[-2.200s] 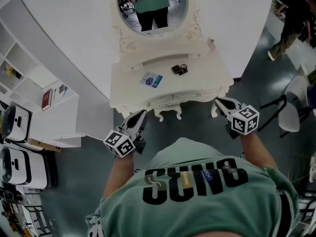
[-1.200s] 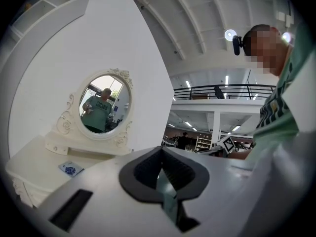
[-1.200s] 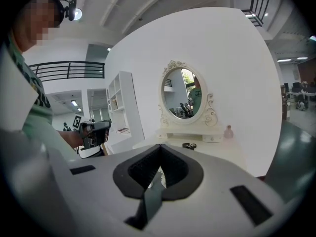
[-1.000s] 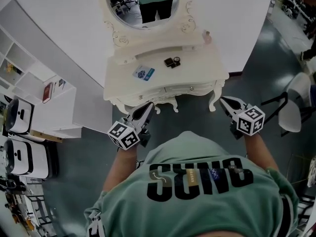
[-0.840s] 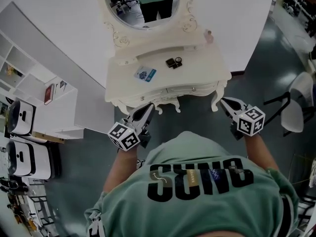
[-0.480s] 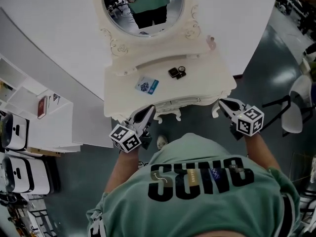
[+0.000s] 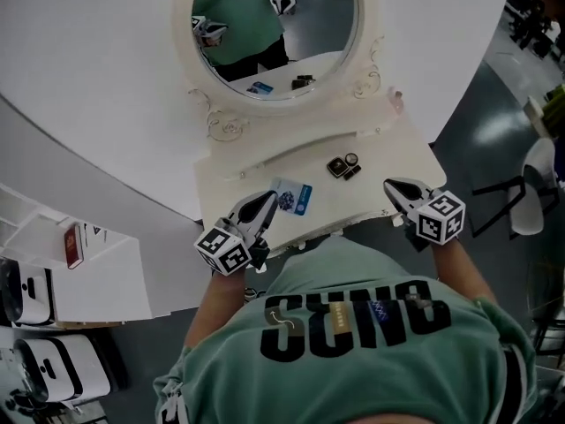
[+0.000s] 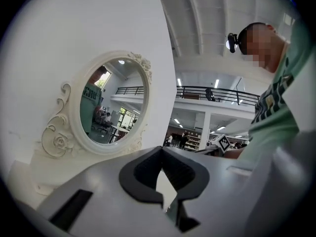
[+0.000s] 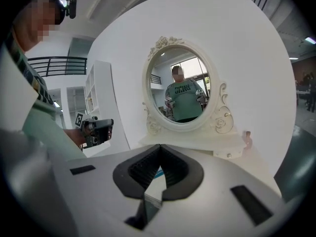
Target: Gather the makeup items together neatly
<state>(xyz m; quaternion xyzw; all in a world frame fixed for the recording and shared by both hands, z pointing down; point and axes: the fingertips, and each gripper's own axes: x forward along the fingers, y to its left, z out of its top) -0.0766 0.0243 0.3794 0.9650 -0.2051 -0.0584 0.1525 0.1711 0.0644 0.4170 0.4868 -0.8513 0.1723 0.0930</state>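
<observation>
Vanity table [image 7: 388, 144]: centre of the head view.

Blue-and-white packet [image 7: 293, 197]: flat near the front edge, long axis roughly across the frame, blue end to the right.

Dark compacts [image 7: 343, 167]: right of the packet and apart from it, the cluster running lower left to upper right.

Left gripper [image 7: 267, 198]: tips appear just left of the packet; contact cannot be told.

Right gripper [image 7: 389, 185]: at the table's right front.

Both jaw pairs are closed together with nothing between them.
</observation>
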